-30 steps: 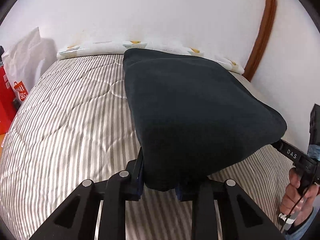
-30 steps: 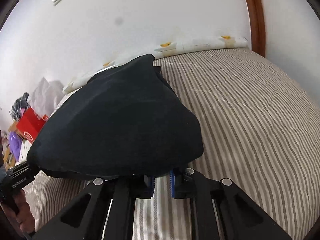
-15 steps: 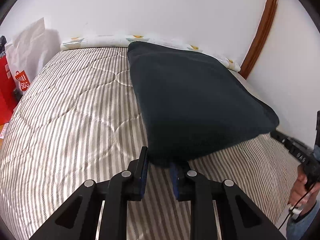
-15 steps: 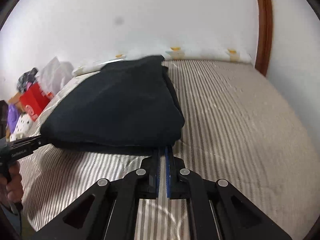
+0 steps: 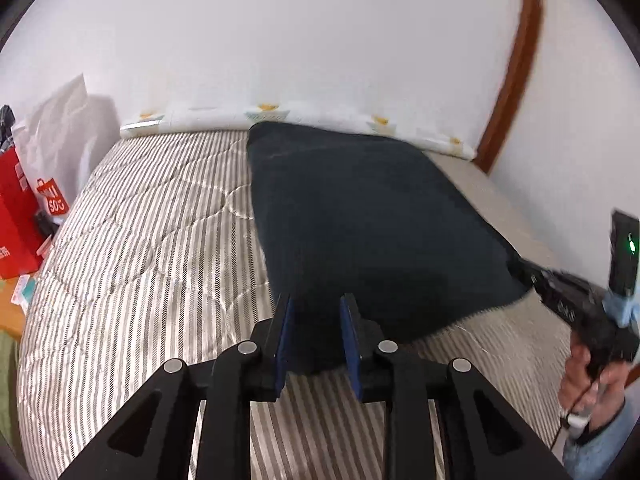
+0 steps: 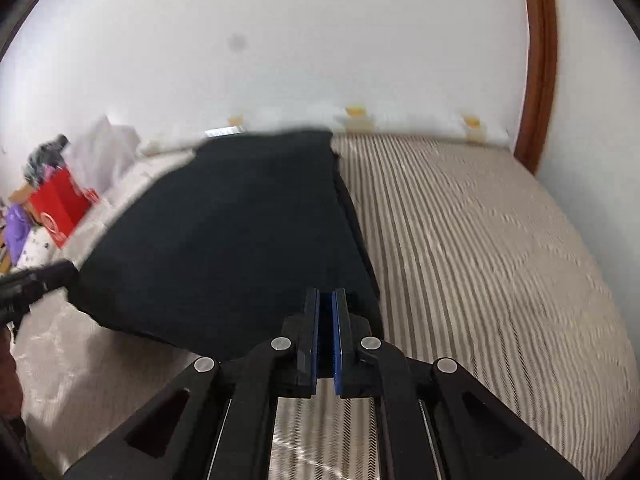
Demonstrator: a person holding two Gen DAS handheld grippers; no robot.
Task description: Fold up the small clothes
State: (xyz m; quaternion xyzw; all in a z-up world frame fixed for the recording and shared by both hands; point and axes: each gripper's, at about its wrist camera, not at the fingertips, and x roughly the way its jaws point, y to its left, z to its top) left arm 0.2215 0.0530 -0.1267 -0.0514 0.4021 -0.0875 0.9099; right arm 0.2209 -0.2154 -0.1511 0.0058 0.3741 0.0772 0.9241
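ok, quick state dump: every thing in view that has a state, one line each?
dark garment: folded, lying flat on the striped mattress, near edge at both grippers.
left gripper: jaws open, straddling the garment's near corner, not clamped.
right gripper: jaws nearly shut with a thin gap; cannot tell whether cloth is pinched.
red shopping bag: upright beside the bed.
green indicator light: lit.

The garment (image 5: 360, 224) lies flat on the bed (image 5: 140, 240), reaching from its near edge back to the pillow (image 5: 280, 114), which runs along the far edge against the wall. In the left wrist view the garment sits right of the bed's middle. Off the bed's left edge stand a box (image 5: 16, 216) and a bag (image 5: 68, 120) (behind the box).
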